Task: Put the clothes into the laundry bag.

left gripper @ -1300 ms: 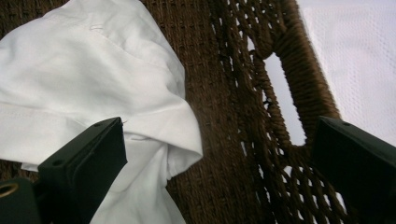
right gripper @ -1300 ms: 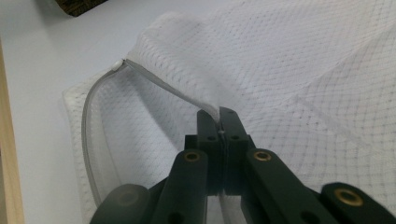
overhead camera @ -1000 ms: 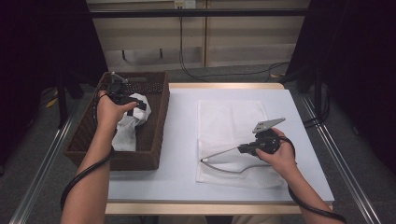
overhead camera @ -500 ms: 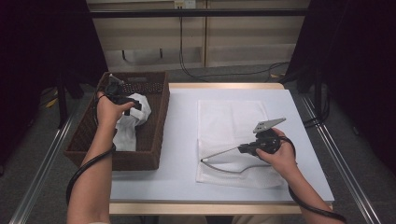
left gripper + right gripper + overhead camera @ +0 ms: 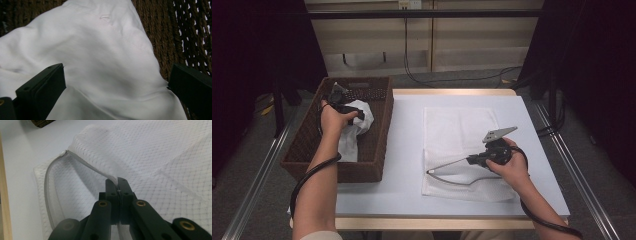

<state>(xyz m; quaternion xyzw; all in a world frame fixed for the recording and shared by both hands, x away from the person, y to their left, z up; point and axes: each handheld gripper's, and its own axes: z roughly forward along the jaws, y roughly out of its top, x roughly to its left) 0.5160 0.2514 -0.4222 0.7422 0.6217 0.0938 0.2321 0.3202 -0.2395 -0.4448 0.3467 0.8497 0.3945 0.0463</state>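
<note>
White garment (image 5: 105,57) lies in the wicker basket (image 5: 377,150), left; left gripper (image 5: 112,82) gapes over it, unclamped. Right gripper (image 5: 117,185) pinches the mesh bag's (image 5: 462,130) zipper edge (image 5: 86,167); slippage would collapse the opening.

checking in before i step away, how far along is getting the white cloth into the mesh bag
Done: the mesh bag lies flat on the table, and the right gripper is shut on its zipper edge, lifting the mouth open. In hand: the left gripper is down in the basket, jaws open around the white cloth. Left: grip the cloth, carry it across and put it in the bag, probably then zip it.
</note>
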